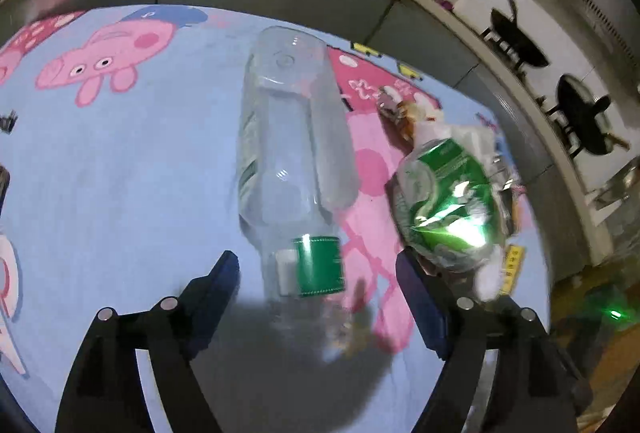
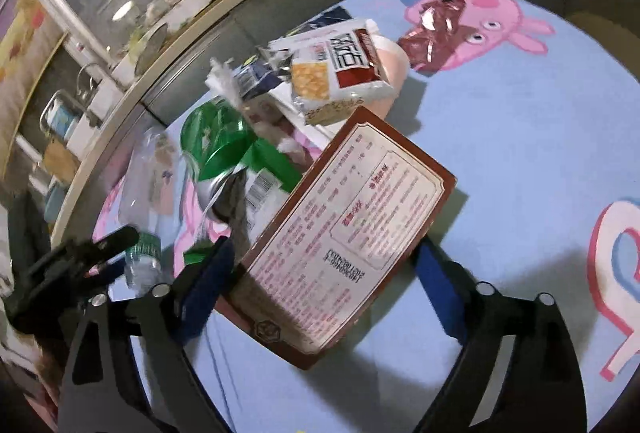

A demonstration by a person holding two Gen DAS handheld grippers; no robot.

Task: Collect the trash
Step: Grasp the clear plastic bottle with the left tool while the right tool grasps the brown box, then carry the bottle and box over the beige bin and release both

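Left wrist view: my left gripper (image 1: pixel 318 273) stood spread around the neck of a clear bottle (image 1: pixel 290 137), not pressing it.
The bottle lay on the blue cartoon mat (image 1: pixel 120 173), a crushed green can (image 1: pixel 450 199) just beside it toward the mat's right edge. My right gripper (image 2: pixel 326 267) was spread too, a brown printed box (image 2: pixel 344 229) between its fingers; whether they touched it I couldn't tell.
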